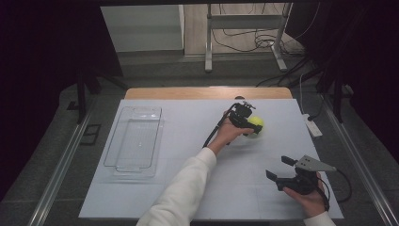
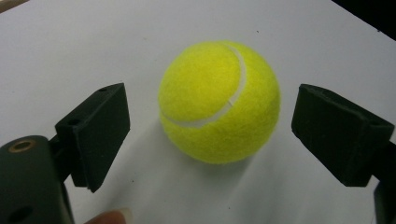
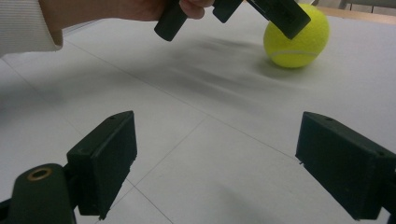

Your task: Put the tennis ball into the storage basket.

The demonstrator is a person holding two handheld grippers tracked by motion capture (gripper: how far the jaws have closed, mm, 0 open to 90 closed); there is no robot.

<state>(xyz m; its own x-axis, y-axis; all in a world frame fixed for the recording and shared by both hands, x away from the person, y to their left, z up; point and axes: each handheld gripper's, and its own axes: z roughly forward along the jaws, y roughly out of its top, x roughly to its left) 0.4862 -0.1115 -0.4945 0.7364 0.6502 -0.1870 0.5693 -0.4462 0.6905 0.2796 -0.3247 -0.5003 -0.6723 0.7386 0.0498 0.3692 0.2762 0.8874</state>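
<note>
A yellow-green tennis ball lies on the white table sheet, right of centre toward the back. My left gripper reaches across to it. In the left gripper view the ball sits between the two jaws, which stand apart with a gap on either side: open around it, touching nothing. My right gripper hovers near the front right, open, with bare sheet between its jaws. Its camera sees the ball farther off, with the left gripper over it.
A clear plastic tray lies on the left half of the sheet, nothing in it. A wooden table edge runs along the back. Metal rails flank the table, with cables and a stand leg on the floor behind.
</note>
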